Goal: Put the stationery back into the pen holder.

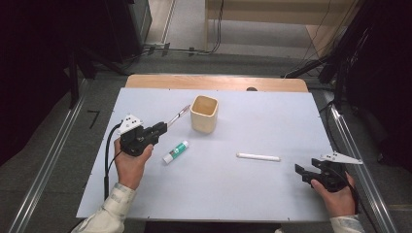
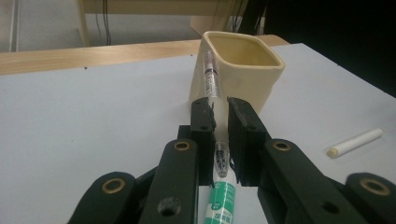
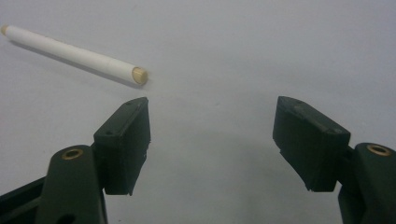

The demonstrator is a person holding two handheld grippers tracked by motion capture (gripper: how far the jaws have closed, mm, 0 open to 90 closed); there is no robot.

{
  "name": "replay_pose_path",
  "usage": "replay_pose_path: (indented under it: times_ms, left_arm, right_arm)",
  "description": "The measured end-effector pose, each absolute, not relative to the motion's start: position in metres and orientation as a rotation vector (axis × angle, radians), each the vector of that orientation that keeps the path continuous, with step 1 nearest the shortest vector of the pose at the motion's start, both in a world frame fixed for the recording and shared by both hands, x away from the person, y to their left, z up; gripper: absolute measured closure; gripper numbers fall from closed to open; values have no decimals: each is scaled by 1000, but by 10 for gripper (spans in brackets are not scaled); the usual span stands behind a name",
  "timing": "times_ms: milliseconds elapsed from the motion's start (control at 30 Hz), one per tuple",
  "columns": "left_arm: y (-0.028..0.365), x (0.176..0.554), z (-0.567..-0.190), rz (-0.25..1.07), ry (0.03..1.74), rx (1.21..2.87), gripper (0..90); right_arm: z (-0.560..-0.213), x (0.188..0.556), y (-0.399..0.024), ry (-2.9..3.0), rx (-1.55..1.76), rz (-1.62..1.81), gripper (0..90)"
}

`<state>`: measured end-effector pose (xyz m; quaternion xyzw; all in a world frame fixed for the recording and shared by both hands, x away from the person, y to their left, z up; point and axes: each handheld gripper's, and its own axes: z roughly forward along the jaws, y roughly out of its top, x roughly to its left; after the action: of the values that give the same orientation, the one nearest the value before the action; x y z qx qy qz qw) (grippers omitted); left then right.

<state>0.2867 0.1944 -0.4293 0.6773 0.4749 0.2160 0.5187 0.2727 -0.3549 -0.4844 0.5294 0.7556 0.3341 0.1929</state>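
Left gripper (image 1: pixel 160 129): its black jaws are closed on a clear pen (image 2: pixel 212 88), gripping it along the barrel; in the left gripper view the pen runs up between the jaws and its far end reaches toward the cup.
Left hand (image 1: pixel 130 162): it holds the gripper over the left part of the table, the sleeve coming in from the bottom edge of the high view.
Right gripper (image 1: pixel 301 171): its jaws stand wide apart with nothing between them; it sits low at the near right of the table, held by the right hand (image 1: pixel 335 194).
Glue stick (image 1: pixel 175 152): it lies flat on the table just beside the left gripper, on the near side, with a green label and a white cap; in the left gripper view its green end shows under the jaws.
White stick (image 1: pixel 258 157): it lies flat between the two grippers, nearer the right one; in the right gripper view its beige end is just beyond the left jaw tip, apart from it.
Cup (image 1: pixel 204 113): a cream, square-mouthed cup stands upright, farther back than the other things and just past the pen's tip; whether the pen touches it I cannot tell.
Table (image 1: pixel 272 121): a pale grey-white top with a wooden strip along the far edge.
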Motion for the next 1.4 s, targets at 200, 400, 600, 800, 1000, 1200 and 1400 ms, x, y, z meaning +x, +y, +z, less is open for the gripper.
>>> replay_pose_path:
  times_ms: [200,400,600,800,1000,1200,1400]
  left_arm:
    - [192,287,-427,519,1126,1615,818]
    - [191,290,-426,510,1120,1613,819]
    - [190,290,-425,508,1118,1612,819]
    - [188,292,-424,501,1112,1618,819]
    - [183,295,-423,493,1103,1633,818]
    - [181,297,-423,490,1103,1649,818]
    - [177,301,-420,487,1099,1670,818]
  right_arm:
    - [-484,272,-355,2120,1487,938,264]
    - [-484,273,-355,2121,1488,938,264]
    - [-484,272,-355,2121,1487,937,264]
    - [-485,273,-355,2121,1488,936,264]
    - [-485,273,-355,2121,1489,937,264]
    - [-485,273,-355,2123,1488,937,264]
    - [-485,273,-355,2123,1486,934,264]
